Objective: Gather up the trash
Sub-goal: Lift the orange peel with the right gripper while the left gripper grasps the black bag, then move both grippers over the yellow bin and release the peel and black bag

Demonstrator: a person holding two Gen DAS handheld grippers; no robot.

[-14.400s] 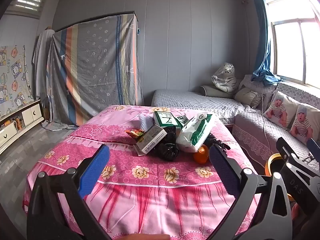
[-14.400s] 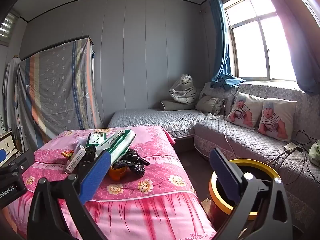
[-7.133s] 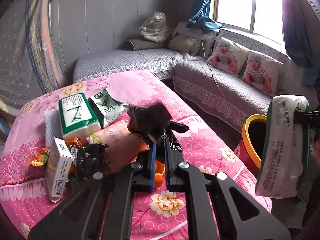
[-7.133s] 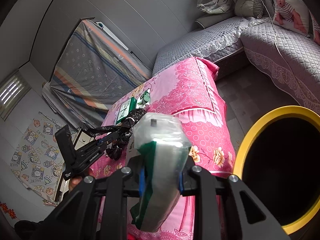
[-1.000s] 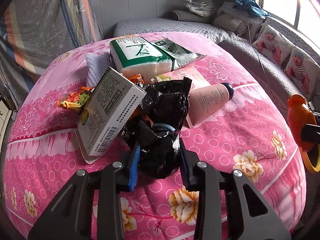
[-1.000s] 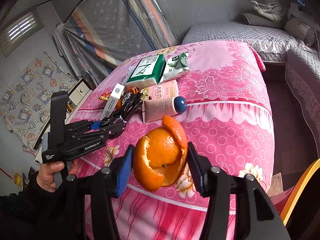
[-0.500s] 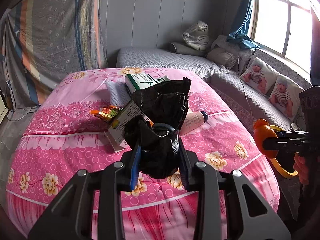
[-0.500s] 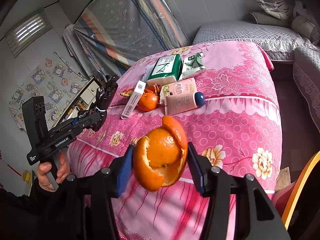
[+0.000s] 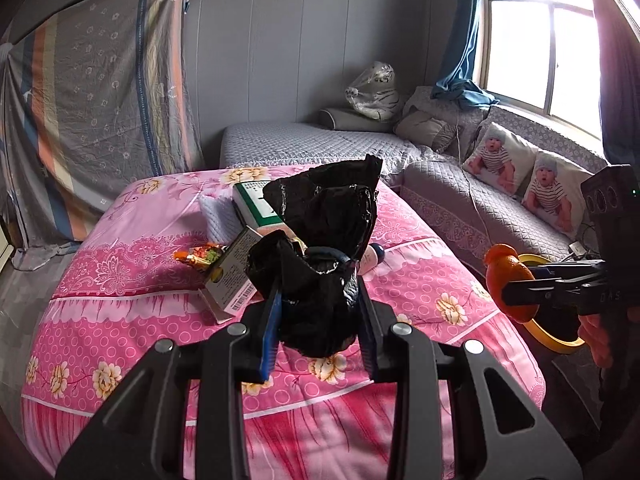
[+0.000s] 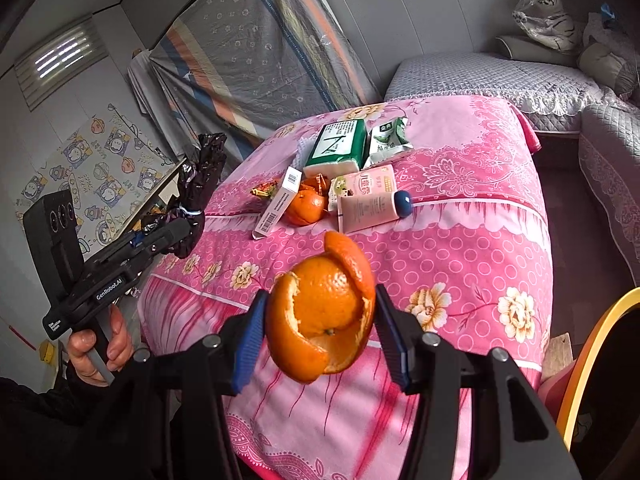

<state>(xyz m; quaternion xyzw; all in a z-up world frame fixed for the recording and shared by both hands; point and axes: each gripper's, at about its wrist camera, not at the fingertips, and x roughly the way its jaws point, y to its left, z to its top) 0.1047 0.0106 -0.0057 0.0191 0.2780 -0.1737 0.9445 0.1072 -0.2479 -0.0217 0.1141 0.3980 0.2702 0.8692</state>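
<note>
Peel [image 10: 320, 316] of one orange pinched in right gripper [image 10: 320, 336], one crumpled black bag [image 9: 320, 264] clamped in left gripper [image 9: 318, 320], one yellow-rimmed bin [image 10: 588, 344] beside.

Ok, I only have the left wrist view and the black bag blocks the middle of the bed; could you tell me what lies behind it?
Observer: A loose orange peel lies against the white box.
Operator: Thanks. Anything near the green pack?
Observer: A green sachet lies right beside the green pack.
Operator: And how does the right tool grip?
Observer: The right tool pinches the held peel, a torn, curled shell, from both sides.
</note>
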